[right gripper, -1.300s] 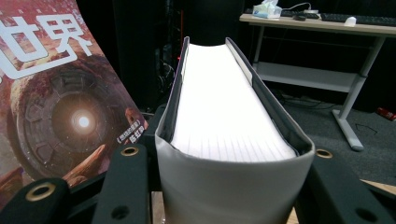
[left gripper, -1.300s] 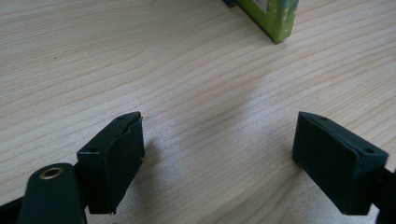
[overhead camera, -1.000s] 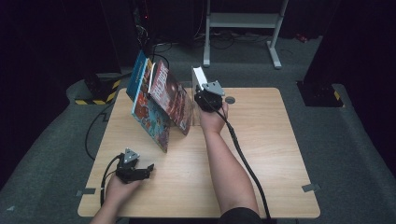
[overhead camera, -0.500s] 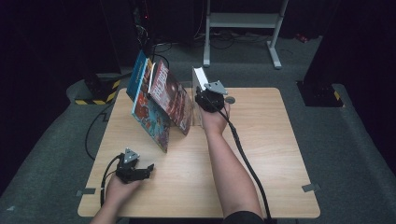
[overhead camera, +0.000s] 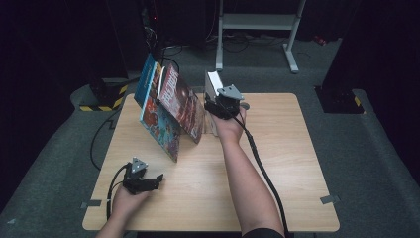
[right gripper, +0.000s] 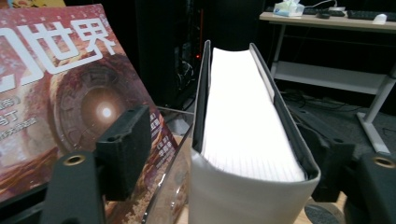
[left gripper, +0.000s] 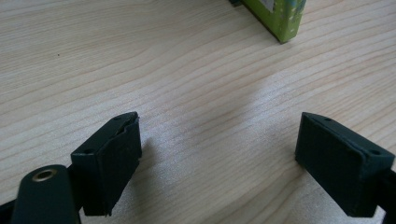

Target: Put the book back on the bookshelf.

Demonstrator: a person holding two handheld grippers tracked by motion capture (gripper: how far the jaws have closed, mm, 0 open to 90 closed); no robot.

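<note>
A grey-covered book with white pages stands upright at the table's far middle, beside a clear divider. My right gripper straddles it. Its jaws have just been opening; the left pad stands clear of the cover, so the book is between them but not pinched. Left of it lean a red book, a colourful book and a blue book. My left gripper rests open on the wood near the front left, with nothing between its jaws.
A green book corner lies ahead of the left gripper. A small dark round thing sits right of the right gripper. Behind the table stand a white metal frame and floor cables.
The right gripper's jaws have spread apart around the grey book, which stays standing. Both hands have kept their places.
</note>
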